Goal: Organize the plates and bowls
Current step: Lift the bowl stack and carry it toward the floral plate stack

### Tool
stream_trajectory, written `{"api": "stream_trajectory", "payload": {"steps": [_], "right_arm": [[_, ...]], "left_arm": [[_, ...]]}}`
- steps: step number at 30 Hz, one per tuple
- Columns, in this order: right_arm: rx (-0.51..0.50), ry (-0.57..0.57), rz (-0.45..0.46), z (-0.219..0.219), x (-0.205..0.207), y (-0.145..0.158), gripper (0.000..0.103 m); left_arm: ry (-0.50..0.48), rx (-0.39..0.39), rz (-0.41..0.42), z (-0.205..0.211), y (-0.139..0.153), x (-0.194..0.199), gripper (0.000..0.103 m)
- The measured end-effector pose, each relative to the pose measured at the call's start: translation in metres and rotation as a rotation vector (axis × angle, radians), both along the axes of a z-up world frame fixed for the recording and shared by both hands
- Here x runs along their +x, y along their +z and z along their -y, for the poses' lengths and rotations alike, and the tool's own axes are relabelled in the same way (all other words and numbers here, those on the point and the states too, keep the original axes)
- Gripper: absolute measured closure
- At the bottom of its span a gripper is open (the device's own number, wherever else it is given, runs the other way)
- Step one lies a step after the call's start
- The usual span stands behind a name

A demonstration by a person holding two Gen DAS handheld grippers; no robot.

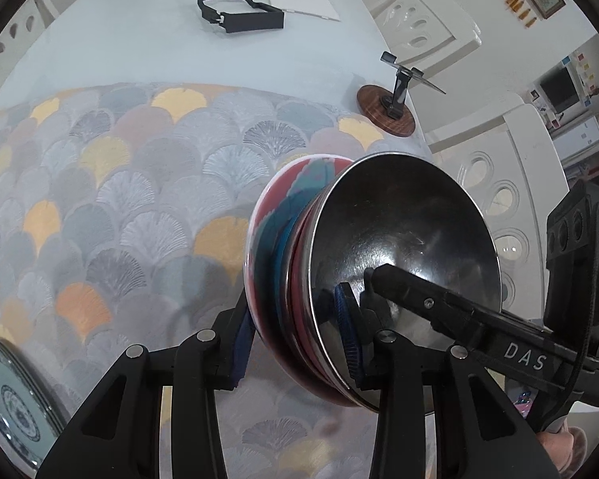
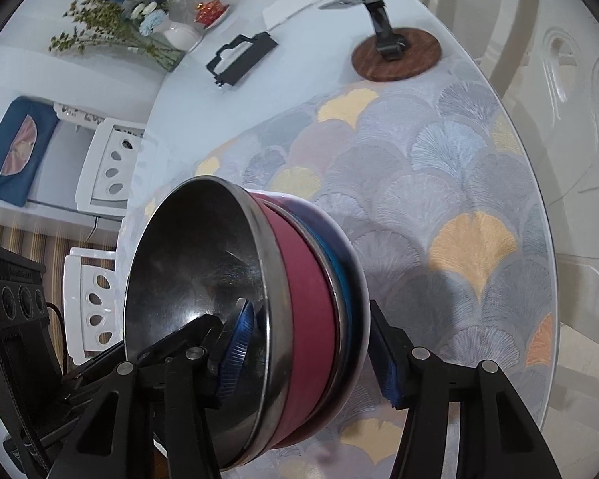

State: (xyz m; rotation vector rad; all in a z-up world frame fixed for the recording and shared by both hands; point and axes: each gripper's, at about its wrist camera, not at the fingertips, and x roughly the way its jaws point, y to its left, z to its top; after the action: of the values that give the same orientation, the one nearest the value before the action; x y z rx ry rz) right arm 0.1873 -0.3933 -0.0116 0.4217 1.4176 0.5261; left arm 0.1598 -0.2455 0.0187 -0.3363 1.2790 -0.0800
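A nested stack of bowls point(image 1: 299, 279) is held tilted above the fan-patterned mat: a steel-lined red bowl point(image 1: 411, 247) sits inside a blue one and a patterned plate. My left gripper point(image 1: 295, 343) is shut on the stack's rim, one pad inside the steel bowl, one under the plate. My right gripper point(image 2: 311, 355) is shut on the same stack point(image 2: 299, 303) from the opposite side; it also shows in the left wrist view as a black finger point(image 1: 439, 303) inside the bowl. A blue-and-white plate point(image 1: 12, 395) lies at the mat's near left.
A phone stand on a round wooden base point(image 1: 387, 107) stands near the table's right edge. A black frame point(image 1: 239, 10) and white card point(image 1: 303, 2) lie at the far side. A flower vase point(image 2: 179, 34) stands far back. White chairs point(image 1: 511, 183) ring the table.
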Motion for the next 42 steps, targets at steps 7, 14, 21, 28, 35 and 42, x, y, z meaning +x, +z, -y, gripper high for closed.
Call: {"api": "stream_trajectory", "payload": {"steps": [7, 14, 21, 28, 35, 42], "right_arm": [[-0.014, 0.014, 0.024, -0.017, -0.012, 0.016, 0.048], [-0.014, 0.031, 0.030, -0.050, -0.029, 0.030, 0.048], [0.004, 0.044, 0.041, -0.088, -0.048, 0.048, 0.048], [0.006, 0.065, 0.055, -0.137, -0.072, 0.062, 0.048], [0.001, 0.097, 0.064, -0.185, -0.094, 0.070, 0.048], [-0.003, 0.129, 0.067, -0.226, -0.117, 0.072, 0.048]], "left_arm": [[0.010, -0.007, 0.016, -0.019, 0.009, -0.015, 0.069], [0.041, -0.016, 0.022, -0.051, 0.018, -0.039, 0.069], [0.069, -0.019, 0.032, -0.091, 0.030, -0.063, 0.069], [0.099, -0.017, 0.049, -0.137, 0.039, -0.089, 0.069], [0.133, -0.030, 0.056, -0.184, 0.041, -0.115, 0.069], [0.160, -0.036, 0.063, -0.226, 0.042, -0.143, 0.069]]}}
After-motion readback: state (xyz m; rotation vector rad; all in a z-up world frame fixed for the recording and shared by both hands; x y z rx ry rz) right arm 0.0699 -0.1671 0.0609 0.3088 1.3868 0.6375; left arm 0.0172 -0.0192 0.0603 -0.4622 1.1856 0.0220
